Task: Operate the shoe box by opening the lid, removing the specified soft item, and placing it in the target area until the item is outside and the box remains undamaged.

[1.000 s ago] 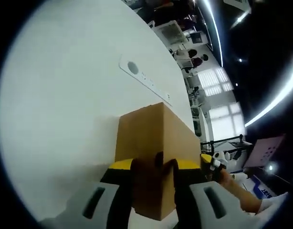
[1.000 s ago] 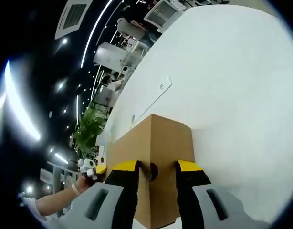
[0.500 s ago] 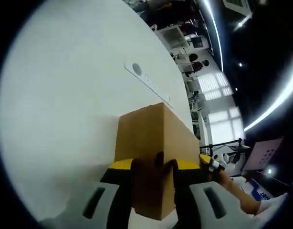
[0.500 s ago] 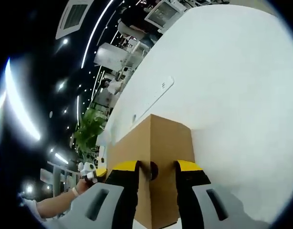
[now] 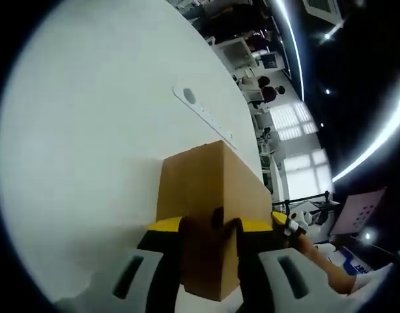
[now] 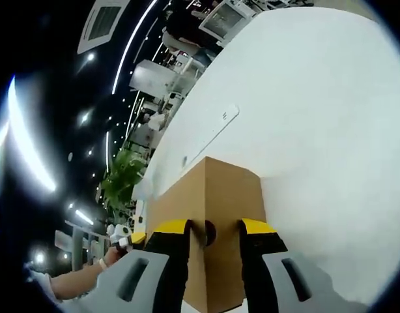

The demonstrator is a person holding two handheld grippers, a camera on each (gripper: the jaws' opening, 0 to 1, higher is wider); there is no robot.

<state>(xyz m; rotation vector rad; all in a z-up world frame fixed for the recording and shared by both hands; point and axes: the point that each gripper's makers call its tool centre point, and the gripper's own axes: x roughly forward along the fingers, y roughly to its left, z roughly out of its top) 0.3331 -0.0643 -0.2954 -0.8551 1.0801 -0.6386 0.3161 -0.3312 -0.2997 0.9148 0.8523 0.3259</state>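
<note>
In the left gripper view, a plain brown cardboard shoe box [image 5: 210, 195] is seen in the lower centre of the frame, one vertical corner edge turned toward the camera. Its near end is clamped between the yellow-tipped black jaws of the left gripper [image 5: 210, 229], which are closed against the cardboard on either side of a small dark notch in the edge. The lid appears to be down. The box rests on a wide white tabletop [image 5: 89, 130], which spreads bare across the left and upper parts of the frame, so open room is left on that side. A flat white strip with a round grey dot [image 5: 201, 109] lies on the tabletop, up and beyond the box and well apart from it. At lower right, the other gripper's yellow tip and a person's hand [image 5: 311, 251] are visible at the box's far end.

In the right gripper view, the same box [image 6: 213, 215] sits at lower centre, gripped the same way by the right gripper [image 6: 212, 228]. Bare tabletop [image 6: 317, 117] fills the right and upper right. The strip [image 6: 210, 134] lies above the box, near the table's far edge.
</note>
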